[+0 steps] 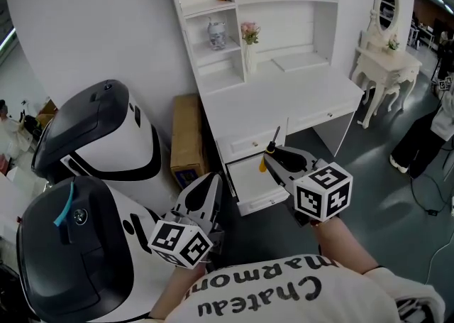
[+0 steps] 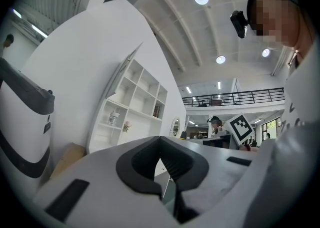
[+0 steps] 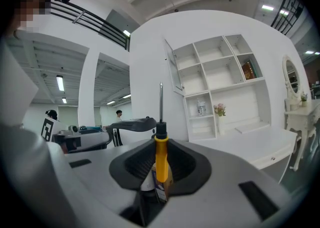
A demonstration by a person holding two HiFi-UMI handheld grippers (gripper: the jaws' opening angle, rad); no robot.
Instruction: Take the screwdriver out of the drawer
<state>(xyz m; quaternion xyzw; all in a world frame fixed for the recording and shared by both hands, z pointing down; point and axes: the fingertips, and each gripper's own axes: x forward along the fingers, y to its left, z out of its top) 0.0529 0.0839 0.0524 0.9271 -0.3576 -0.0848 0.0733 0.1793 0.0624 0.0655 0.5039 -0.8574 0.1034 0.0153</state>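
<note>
- Screwdriver [image 3: 160, 159]: its yellow handle is clamped between the jaws of the right hand-held gripper [image 1: 275, 155], and the metal shaft stands upright past the jaw tips.
- In the head view it is held in the air over the open drawer [image 1: 264, 204], clear of it.
- The drawer is pulled out from under the white bench [image 1: 305, 91].
- Left hand-held gripper [image 2: 161, 168]: its jaws are together with nothing between them. It is held low, to the left of the drawer and apart from it.
</note>
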